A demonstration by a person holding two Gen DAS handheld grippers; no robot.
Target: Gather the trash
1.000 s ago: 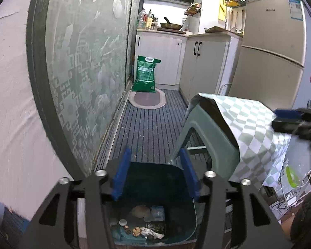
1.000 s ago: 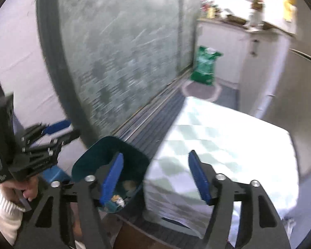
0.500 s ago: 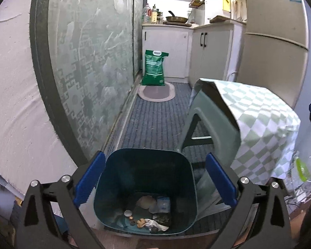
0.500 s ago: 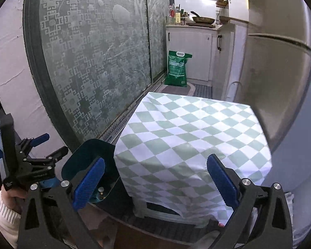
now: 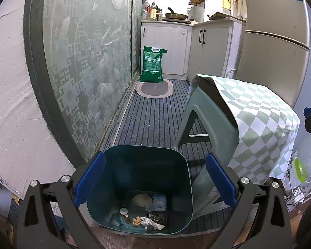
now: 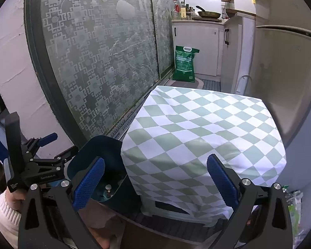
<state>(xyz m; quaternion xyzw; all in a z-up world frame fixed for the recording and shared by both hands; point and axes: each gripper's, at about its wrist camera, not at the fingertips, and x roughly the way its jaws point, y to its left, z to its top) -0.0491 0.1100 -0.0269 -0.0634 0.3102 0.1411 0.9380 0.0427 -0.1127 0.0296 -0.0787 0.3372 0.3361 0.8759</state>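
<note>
Striped dark floor matting (image 5: 155, 114) runs down a narrow kitchen between a frosted patterned sliding door (image 5: 87, 62) and white cabinets, with a green sack (image 5: 152, 64) standing at the far end. Nearest the cameras, a teal trash bin (image 5: 139, 161) stands on the floor just beside a stool draped in a green-and-white checked cloth (image 6: 203, 141). The left gripper (image 5: 155, 180) hangs directly over the bin's mouth with its blue pads spread wide and nothing between them; the trash (image 5: 147, 211), a crumpled wrapper, caps and small scraps, lies on the bin's bottom straight below it. The right gripper (image 6: 155, 182) is likewise wide and empty, facing the cloth-covered stool with the bin off to its left, so the left hand is the nearer to the bin. No loose trash shows on the cloth or the matting, so collection looks largely done, or the next piece lies out of view. The stool's far side and the floor behind it are hidden, and clutter at the right edge is too distorted to identify.
</note>
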